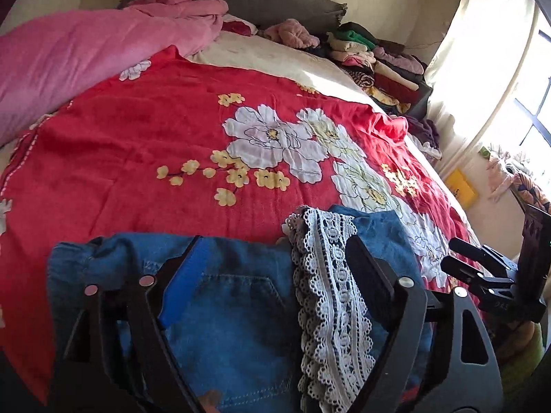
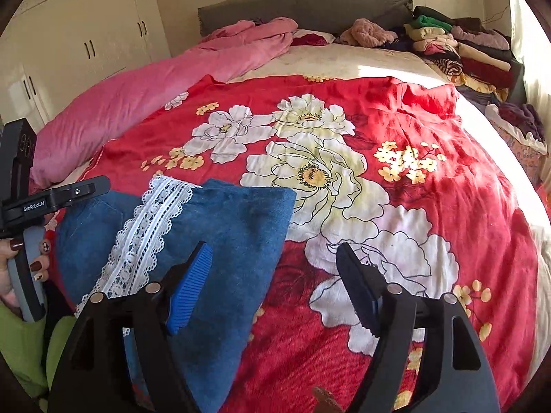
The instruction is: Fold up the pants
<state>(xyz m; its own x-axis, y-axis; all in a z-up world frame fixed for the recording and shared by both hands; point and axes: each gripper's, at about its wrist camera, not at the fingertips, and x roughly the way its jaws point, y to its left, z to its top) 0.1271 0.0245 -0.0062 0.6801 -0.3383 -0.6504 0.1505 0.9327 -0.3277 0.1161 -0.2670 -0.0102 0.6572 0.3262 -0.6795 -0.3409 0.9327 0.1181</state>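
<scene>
My left gripper (image 1: 275,268) stands wide open above the pants (image 1: 234,309), its ribbed blue pad and black pad spread to either side of the denim with nothing pinched between them. The pants lie folded into a thick, soft wedge of blue denim just under and ahead of this tool, a stitched pocket showing between the fingers and a white lace strip (image 1: 327,309), scalloped and openwork, running along beside the black finger. My right gripper (image 2: 275,282) is open as well, empty, its fingers hanging over the red quilt (image 2: 447,206); the pants sit to its left, the blue pad over their straight folded edge, the lace running diagonally beyond it. The quilt is a crinkled cotton printed with big white and small yellow blossoms. Farther ahead lie a puffy pink duvet (image 2: 137,103) and a stack of folded clothes (image 2: 465,55) by the grey padded headboard (image 2: 310,3).
</scene>
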